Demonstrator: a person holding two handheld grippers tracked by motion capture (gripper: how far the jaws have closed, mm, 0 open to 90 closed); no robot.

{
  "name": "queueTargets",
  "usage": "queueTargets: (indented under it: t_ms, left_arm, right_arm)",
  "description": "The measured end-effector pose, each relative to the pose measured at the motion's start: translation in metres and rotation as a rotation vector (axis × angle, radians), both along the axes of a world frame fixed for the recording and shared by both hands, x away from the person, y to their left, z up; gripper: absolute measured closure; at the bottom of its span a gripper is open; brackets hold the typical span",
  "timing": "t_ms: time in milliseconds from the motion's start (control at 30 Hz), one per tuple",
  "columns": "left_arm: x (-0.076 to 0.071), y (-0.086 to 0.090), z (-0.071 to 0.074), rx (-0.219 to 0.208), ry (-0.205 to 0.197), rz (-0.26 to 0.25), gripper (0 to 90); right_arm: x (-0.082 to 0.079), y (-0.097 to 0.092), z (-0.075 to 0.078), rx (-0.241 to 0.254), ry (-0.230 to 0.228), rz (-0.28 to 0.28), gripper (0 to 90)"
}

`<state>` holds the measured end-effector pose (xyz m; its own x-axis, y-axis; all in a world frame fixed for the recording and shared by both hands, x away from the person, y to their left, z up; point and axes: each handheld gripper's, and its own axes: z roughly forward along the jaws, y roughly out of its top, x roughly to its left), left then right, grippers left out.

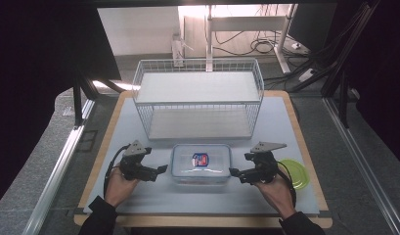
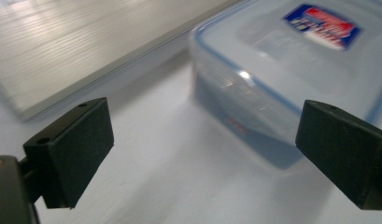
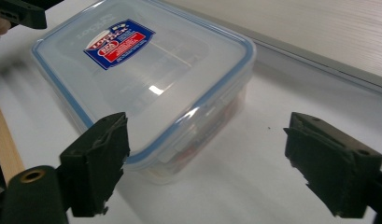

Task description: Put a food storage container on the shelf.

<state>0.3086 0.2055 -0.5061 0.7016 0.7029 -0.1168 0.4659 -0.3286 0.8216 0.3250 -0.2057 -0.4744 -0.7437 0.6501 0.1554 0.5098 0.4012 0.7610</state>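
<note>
Two tongs sat wide open in my hands, empty: my left gripper [image 1: 162, 169] and right gripper [image 1: 233, 171] flanked the lidded clear container [image 1: 201, 164], neither touching it. Beyond stood the wire basket [image 1: 197, 105]. Closing unevenly, I judged, could shove the slick container sideways or skew it.

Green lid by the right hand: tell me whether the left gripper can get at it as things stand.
Probably not directly. The clear container and the right gripper lie between the left gripper and the green lid; the right one sits beside it.
</note>
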Motion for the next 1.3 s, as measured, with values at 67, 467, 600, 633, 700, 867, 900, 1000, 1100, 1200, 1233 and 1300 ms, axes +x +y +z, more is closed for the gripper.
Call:
queueTargets:
  t_ms: [67,467,600,633,700,867,900,1000,1100,1200,1233,1300]
  left_arm:
    - [0.000,-0.003,0.003,-0.018,0.000,-0.033,2.5]
    - [0.013,-0.031,0.004,-0.017,0.080,-0.099,1.4]
    - [0.021,-0.030,-0.004,-0.092,0.145,-0.111,2.0]
    - [0.023,-0.029,-0.005,-0.104,0.157,-0.117,2.1]
    - [0.027,-0.030,-0.008,-0.120,0.175,-0.127,2.4]
    - [0.035,-0.035,-0.014,-0.155,0.244,-0.184,1.6]
    - [0.036,-0.036,-0.015,-0.164,0.260,-0.195,1.4]
    - [0.036,-0.040,-0.018,-0.177,0.290,-0.201,0.0]
    - [0.034,-0.041,-0.014,-0.154,0.307,-0.197,1.0]
    - [0.030,-0.039,-0.011,-0.150,0.321,-0.183,4.7]
    - [0.028,-0.038,-0.009,-0.143,0.317,-0.182,6.8]
    - [0.021,-0.035,-0.006,-0.136,0.291,-0.186,12.1]
  right_arm:
    - [0.001,0.001,0.000,0.005,-0.001,0.008,9.5]
    - [0.017,0.011,0.001,0.001,0.027,0.036,3.3]
    - [0.022,0.020,-0.005,-0.015,0.093,0.046,3.1]
    - [0.024,0.022,-0.007,-0.014,0.109,0.048,3.3]
    - [0.027,0.025,-0.011,-0.003,0.149,0.052,3.8]
    - [0.036,0.028,-0.018,0.051,0.240,0.064,5.5]
    - [0.037,0.029,-0.020,0.062,0.250,0.069,6.0]
    - [0.039,0.031,-0.023,0.086,0.291,0.073,5.7]
    - [0.039,0.030,-0.023,0.094,0.318,0.063,9.8]
    - [0.036,0.024,-0.022,0.112,0.337,0.064,16.5]
    - [0.035,0.022,-0.021,0.116,0.339,0.067,18.1]
    - [0.031,0.020,-0.019,0.120,0.332,0.068,24.5]
